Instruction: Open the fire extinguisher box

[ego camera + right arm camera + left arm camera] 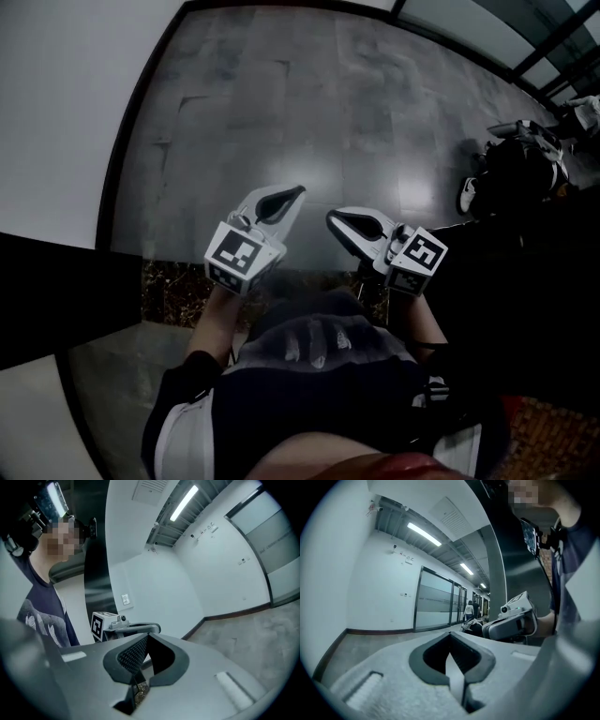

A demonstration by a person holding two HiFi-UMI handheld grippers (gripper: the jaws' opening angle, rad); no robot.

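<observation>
No fire extinguisher box shows in any view. In the head view my left gripper (298,191) and right gripper (330,217) are held side by side at waist height over a grey tiled floor (309,103), tips pointing toward each other. The left gripper (450,635) has its jaws pressed together with nothing between them. The right gripper (147,636) also has its jaws meeting at the tip and holds nothing. Each gripper view catches the other gripper: the right one (511,620) and the left one (123,625).
A white wall (56,112) with a dark baseboard runs along the left. Dark bags and gear (516,164) lie on the floor at the right. A glass partition (436,599) lines a corridor where a person (468,609) walks far off. A dark column (506,564) stands close by.
</observation>
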